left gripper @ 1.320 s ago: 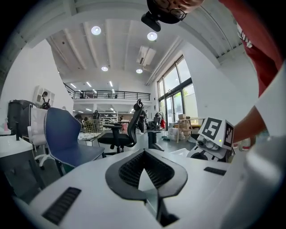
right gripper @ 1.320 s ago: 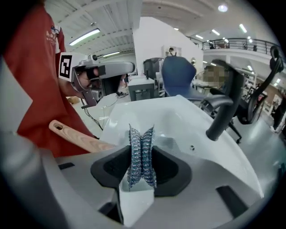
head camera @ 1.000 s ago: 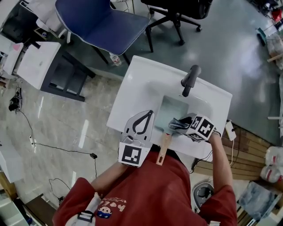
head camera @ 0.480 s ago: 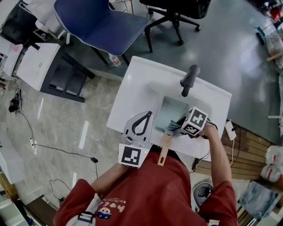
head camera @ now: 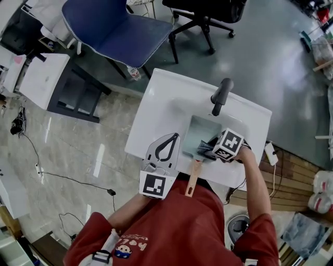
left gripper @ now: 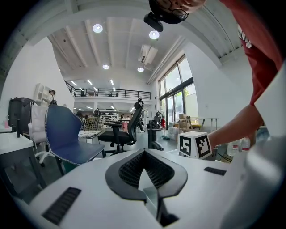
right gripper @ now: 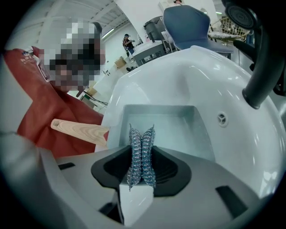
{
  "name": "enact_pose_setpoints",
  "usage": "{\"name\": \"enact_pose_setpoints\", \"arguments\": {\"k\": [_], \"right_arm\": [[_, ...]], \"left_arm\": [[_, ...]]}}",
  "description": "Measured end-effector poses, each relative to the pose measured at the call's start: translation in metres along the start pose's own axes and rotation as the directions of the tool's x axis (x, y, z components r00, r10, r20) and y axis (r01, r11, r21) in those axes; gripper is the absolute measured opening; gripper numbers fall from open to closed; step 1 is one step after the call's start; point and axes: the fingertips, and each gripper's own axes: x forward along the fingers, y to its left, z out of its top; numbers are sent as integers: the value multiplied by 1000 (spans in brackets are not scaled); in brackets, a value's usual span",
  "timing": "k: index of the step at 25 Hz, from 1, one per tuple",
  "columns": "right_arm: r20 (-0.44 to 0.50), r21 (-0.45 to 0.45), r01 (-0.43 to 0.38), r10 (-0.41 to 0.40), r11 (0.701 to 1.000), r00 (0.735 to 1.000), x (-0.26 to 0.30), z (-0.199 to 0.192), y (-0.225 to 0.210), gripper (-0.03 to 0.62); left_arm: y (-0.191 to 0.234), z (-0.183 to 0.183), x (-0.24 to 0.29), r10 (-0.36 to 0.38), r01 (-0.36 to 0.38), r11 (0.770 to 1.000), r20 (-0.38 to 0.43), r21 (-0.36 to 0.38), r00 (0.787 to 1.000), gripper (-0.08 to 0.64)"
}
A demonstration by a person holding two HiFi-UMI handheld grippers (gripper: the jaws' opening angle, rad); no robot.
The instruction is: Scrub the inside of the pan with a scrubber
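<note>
A pale square pan [head camera: 200, 131] sits in the white sink [head camera: 166, 98], its wooden handle [head camera: 192, 179] pointing at the person. My right gripper [head camera: 206, 147] is shut on a steel-mesh scrubber [right gripper: 141, 154] and holds it over the pan's [right gripper: 165, 127] handle end; whether it touches the metal is hidden. The handle [right gripper: 78, 130] juts out to the left in the right gripper view. My left gripper [head camera: 176, 135] rests on the sink's near-left rim beside the pan, its jaws meeting at the tips with nothing between them [left gripper: 144, 154].
A black faucet [head camera: 221, 95] rises at the sink's far side, close above the pan [right gripper: 261, 67]. A blue chair [head camera: 112, 26] and a black office chair [head camera: 208, 13] stand beyond the sink. A white side table [head camera: 41, 78] is at the left.
My right gripper has shifted a little left and farther into the pan with the scrubber. The left gripper and the pan have stayed put.
</note>
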Motion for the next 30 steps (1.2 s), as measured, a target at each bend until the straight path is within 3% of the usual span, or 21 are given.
{"name": "enact_pose_setpoints", "arguments": {"k": [6, 12, 17, 21, 24, 30], "right_arm": [[19, -42, 149, -148, 988, 989, 3, 1, -29, 152], [28, -99, 303, -302, 948, 953, 7, 0, -53, 152], [49, -114, 410, -407, 905, 912, 9, 1, -77, 150], [57, -151, 504, -502, 850, 863, 14, -1, -94, 147], [75, -156, 532, -527, 832, 847, 15, -1, -99, 146], [80, -135, 544, -538, 828, 839, 15, -1, -98, 146]], "left_arm": [[0, 1, 1, -1, 1, 1000, 1, -4, 1000, 12], [1, 1, 1, 0, 0, 1000, 1, 0, 1000, 12], [1, 2, 0, 0, 0, 1000, 0, 1, 1000, 12], [-1, 2, -2, -3, 3, 1000, 1, 5, 1000, 12], [-1, 2, -2, -3, 3, 1000, 6, 0, 1000, 12], [-2, 3, -4, -5, 5, 1000, 11, 2, 1000, 12]]}}
